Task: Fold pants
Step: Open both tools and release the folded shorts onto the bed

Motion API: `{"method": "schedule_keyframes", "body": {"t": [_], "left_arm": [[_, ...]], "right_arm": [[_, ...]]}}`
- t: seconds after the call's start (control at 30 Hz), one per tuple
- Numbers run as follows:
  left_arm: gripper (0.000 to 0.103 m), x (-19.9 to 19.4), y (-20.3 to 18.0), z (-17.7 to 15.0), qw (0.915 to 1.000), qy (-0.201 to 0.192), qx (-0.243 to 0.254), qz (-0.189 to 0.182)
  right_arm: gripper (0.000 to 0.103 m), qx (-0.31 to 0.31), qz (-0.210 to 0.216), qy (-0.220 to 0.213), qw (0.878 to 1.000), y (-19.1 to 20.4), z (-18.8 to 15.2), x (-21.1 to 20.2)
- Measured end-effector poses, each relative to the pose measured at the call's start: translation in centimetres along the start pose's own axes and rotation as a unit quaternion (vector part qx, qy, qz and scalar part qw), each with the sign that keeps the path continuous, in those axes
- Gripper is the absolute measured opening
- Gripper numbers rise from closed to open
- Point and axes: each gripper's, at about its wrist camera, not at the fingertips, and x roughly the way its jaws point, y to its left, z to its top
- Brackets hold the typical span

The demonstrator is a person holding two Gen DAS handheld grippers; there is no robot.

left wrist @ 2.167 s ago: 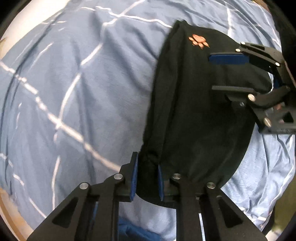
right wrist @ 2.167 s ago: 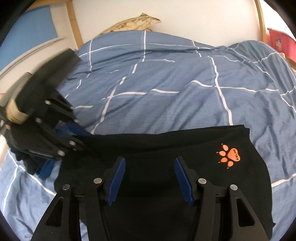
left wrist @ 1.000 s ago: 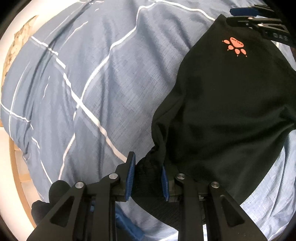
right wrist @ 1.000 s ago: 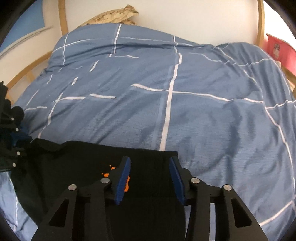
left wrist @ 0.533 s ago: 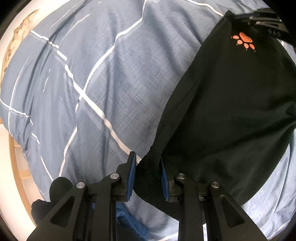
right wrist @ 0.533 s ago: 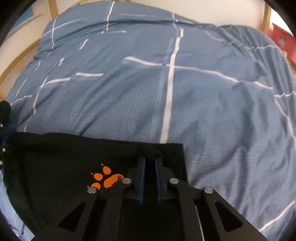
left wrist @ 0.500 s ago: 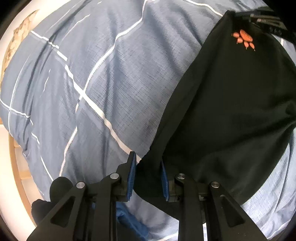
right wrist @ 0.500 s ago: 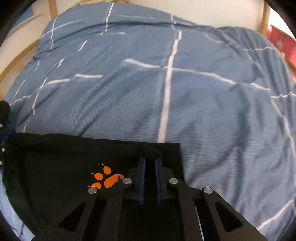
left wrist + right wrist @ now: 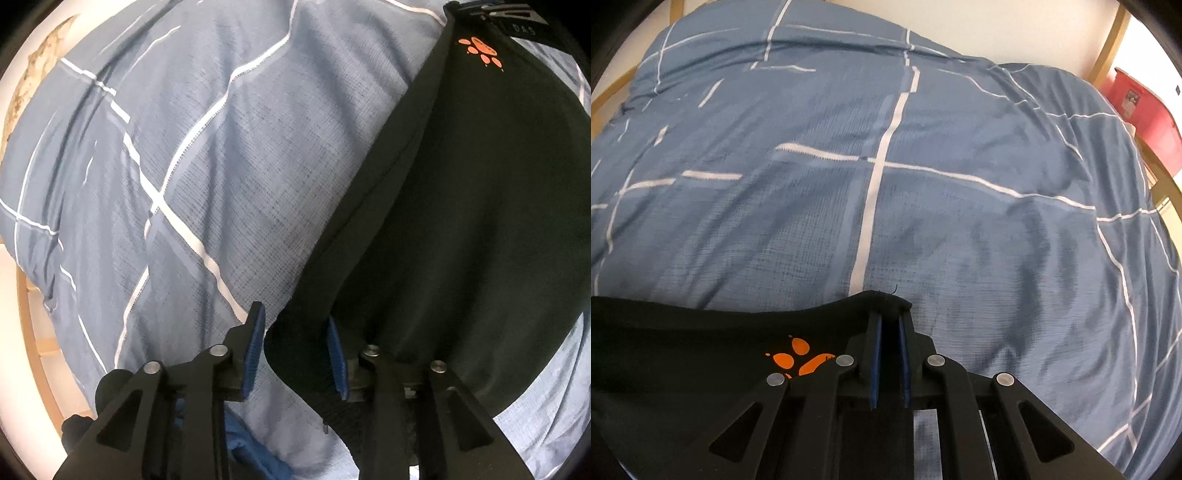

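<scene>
Black pants (image 9: 461, 206) with an orange paw logo (image 9: 482, 50) hang stretched over a blue checked duvet (image 9: 221, 166). My left gripper (image 9: 295, 339) holds one corner of the cloth between its blue pads, jaws partly apart with fabric bunched between them. My right gripper (image 9: 889, 325) is shut on the far corner of the pants (image 9: 701, 350), beside the paw logo (image 9: 798, 360). The right gripper also shows at the top right of the left wrist view (image 9: 513, 18).
The duvet (image 9: 886, 166) covers a bed with a wooden frame (image 9: 1108, 48). A red box (image 9: 1145, 107) stands at the right. A white wall lies behind. Blue cloth (image 9: 251, 446) lies under my left gripper.
My right gripper moved to the pants' corner and closed on it. The pants have been lifted and pulled taut between the two grippers. My left gripper kept its hold.
</scene>
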Motion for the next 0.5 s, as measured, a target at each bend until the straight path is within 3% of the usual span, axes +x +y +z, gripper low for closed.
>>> {"method": "schedule_keyframes", "body": {"t": [0.13,0.2,0.27,0.43,0.5], "left_arm": [[0.07,-0.3,0.3,-0.2,0.9991,-0.01,-0.007,0.04],[0.07,-1.1,0.8,-0.5,0.9985,-0.021,-0.02,0.046],[0.071,-2.3,1.0,-0.8,0.9978,-0.035,-0.028,0.049],[0.08,-6.7,0.3,-2.8,0.992,-0.094,-0.034,0.077],[0.083,-8.3,0.0,-3.8,0.9912,-0.11,-0.044,0.06]], "right_arm": [[0.01,-0.005,-0.018,0.001,1.0,0.5,-0.9,-0.7],[0.03,-0.004,-0.029,-0.005,1.0,0.4,-1.3,-1.5],[0.039,-0.001,-0.045,-0.027,0.999,0.3,-2.0,-3.3],[0.041,-0.004,-0.054,-0.087,0.995,0.0,-4.7,-9.3],[0.047,0.002,-0.042,-0.106,0.993,-0.3,-6.4,-11.9]]}}
